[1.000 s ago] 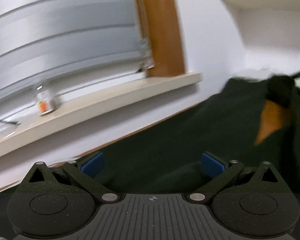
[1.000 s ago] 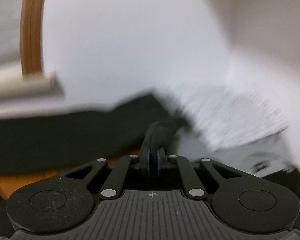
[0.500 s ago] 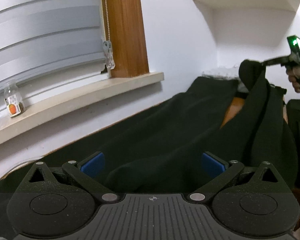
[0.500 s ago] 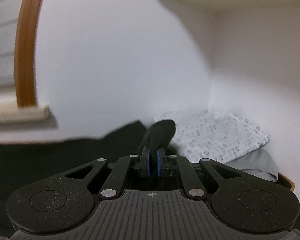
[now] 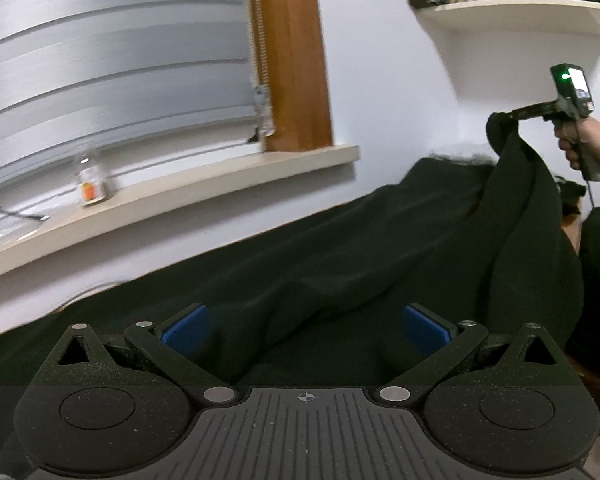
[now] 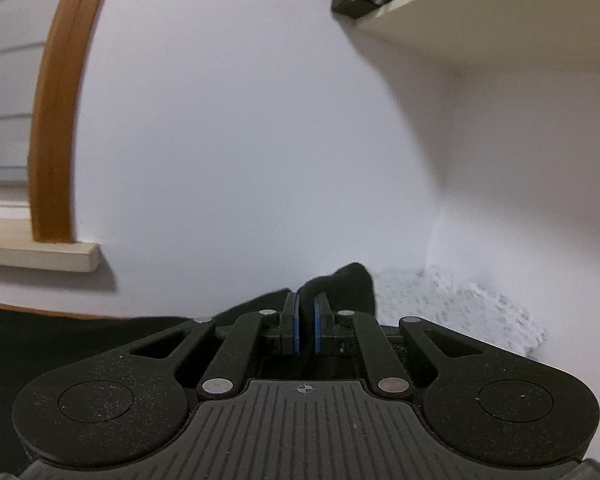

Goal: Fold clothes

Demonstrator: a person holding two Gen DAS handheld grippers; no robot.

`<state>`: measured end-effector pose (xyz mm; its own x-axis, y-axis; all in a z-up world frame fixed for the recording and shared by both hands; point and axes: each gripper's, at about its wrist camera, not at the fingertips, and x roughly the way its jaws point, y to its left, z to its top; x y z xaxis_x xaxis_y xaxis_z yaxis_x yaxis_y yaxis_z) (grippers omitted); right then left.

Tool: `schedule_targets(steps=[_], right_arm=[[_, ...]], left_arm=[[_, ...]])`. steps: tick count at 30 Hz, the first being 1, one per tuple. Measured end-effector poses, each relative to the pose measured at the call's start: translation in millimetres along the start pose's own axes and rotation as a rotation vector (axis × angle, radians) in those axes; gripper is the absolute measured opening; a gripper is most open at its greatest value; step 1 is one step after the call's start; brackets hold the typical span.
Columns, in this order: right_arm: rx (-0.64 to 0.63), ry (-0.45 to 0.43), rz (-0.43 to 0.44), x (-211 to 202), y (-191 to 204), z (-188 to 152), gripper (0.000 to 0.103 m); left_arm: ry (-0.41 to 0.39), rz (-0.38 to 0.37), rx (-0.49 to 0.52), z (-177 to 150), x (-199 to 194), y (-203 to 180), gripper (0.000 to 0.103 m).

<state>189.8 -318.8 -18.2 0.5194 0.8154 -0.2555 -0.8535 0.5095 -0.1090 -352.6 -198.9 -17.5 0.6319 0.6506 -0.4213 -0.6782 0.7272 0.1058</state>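
Note:
A large black garment (image 5: 360, 264) lies spread over the surface below the window. My left gripper (image 5: 306, 326) is open, its blue pads low over the cloth, holding nothing. My right gripper (image 6: 306, 330) is shut on a corner of the black garment (image 6: 352, 284) and holds it lifted. In the left wrist view the right gripper (image 5: 512, 116) is at the upper right, with the cloth hanging from it in a long drape.
A window sill (image 5: 188, 192) with a small jar (image 5: 90, 182) runs along the wall, with blinds above. A shelf of books (image 5: 512, 8) hangs at the upper right. A folded white patterned cloth (image 6: 460, 304) lies in the corner.
My right gripper has lifted the garment corner higher, away from the white cloth. My left gripper has stayed open over the garment while its view shifted a little.

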Motion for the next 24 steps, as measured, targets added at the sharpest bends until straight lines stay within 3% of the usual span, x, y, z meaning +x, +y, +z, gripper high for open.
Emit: schedule_targets(steps=[2,5,6,7,10,13,16,20,24], right_arm=[[0.005,0.075,0.009,21.5,6.9,-4.5,0.008],[-0.016,0.241,0.035,50.8,14.5,-23.9,0.013],[-0.018,0.256,0.041,51.8,15.1,-29.6,0.015],[-0.017,0.262,0.050,50.6,15.1,-35.0,0.016],[-0.012,0.262,0.074,41.5,14.4,-44.7,0.020],[-0.021,0.273,0.085,35.4,13.5,-51.7,0.020],[-0.035,0.273,0.105,26.1,16.0,-54.8,0.024],[-0.054,0.254,0.126,9.1,16.9,-52.5,0.034],[-0.019,0.252,0.097,12.3,1.5,-42.6,0.043]], left_arm=[[0.012,0.018,-0.010,-7.2,-13.6,1.4,0.101],[0.051,0.031,-0.024,-16.0,-27.7,4.4,0.088],[0.054,0.031,-0.030,-18.1,-31.8,5.0,0.082],[0.060,0.024,-0.036,-19.5,-34.6,5.3,0.068],[0.065,-0.013,-0.049,-24.4,-43.7,3.3,0.060],[0.077,-0.033,-0.039,-29.7,-48.2,-7.5,0.061],[0.089,-0.044,-0.029,-35.8,-48.0,-22.3,0.069],[0.096,-0.064,0.013,-37.5,-41.0,-39.1,0.079],[0.068,-0.081,0.042,-20.3,-25.7,-42.0,0.079]])
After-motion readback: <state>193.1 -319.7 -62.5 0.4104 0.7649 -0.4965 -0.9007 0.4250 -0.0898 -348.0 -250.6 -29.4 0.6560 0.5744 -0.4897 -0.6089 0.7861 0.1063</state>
